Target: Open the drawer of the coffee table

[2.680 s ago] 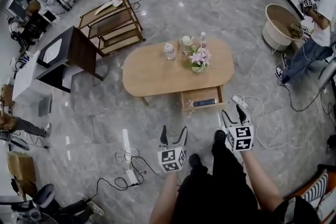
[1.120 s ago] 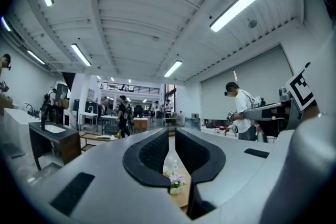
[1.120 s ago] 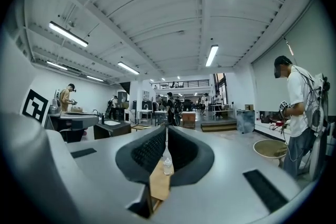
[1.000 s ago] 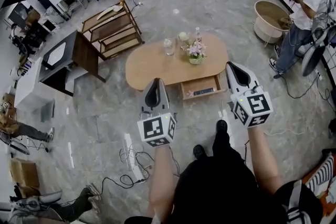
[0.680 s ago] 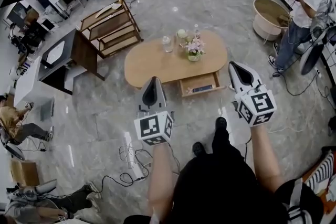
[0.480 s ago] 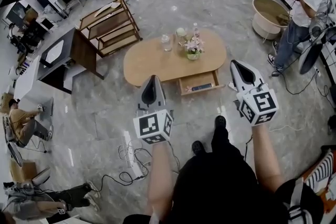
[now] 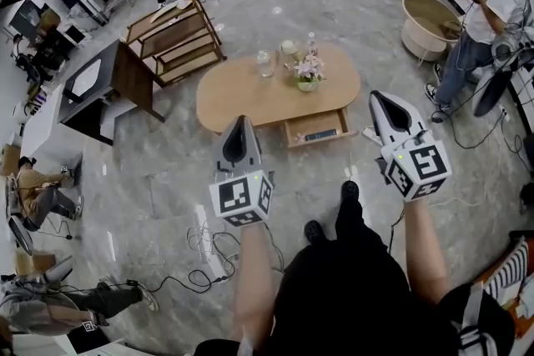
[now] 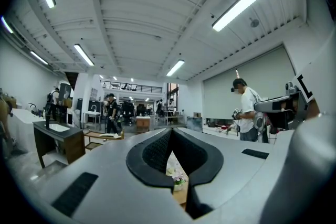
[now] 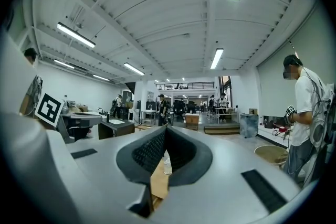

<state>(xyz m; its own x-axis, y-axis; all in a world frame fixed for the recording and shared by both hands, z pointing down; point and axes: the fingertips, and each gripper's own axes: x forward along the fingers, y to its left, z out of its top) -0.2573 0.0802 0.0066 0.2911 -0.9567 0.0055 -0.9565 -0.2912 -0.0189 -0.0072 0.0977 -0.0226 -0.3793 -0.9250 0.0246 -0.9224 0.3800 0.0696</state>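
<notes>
The oval wooden coffee table (image 7: 250, 100) stands on the grey floor ahead of me. Its drawer (image 7: 315, 127) is pulled out at the near right side, with a dark flat item inside. A pink flower pot (image 7: 307, 75) and bottles stand on top. My left gripper (image 7: 240, 121) is shut and empty, held level in the air short of the table's near edge. My right gripper (image 7: 375, 96) is also shut and empty, right of the drawer. In the left gripper view the gripper (image 8: 172, 132) frames the flowers (image 8: 176, 176). In the right gripper view the gripper (image 9: 165, 129) frames a bottle (image 9: 167, 164).
A wooden shelf unit (image 7: 175, 33) and a dark desk (image 7: 108, 83) stand at the back left. A round tub (image 7: 430, 21) and a standing person (image 7: 492, 4) are at the right. Cables and a power strip (image 7: 209, 250) lie on the floor near my feet (image 7: 346, 192).
Earlier both grippers hung low with jaws open; now they are raised, level and shut. Over the last second the right gripper drifted slightly right. The drawer stays pulled out.
</notes>
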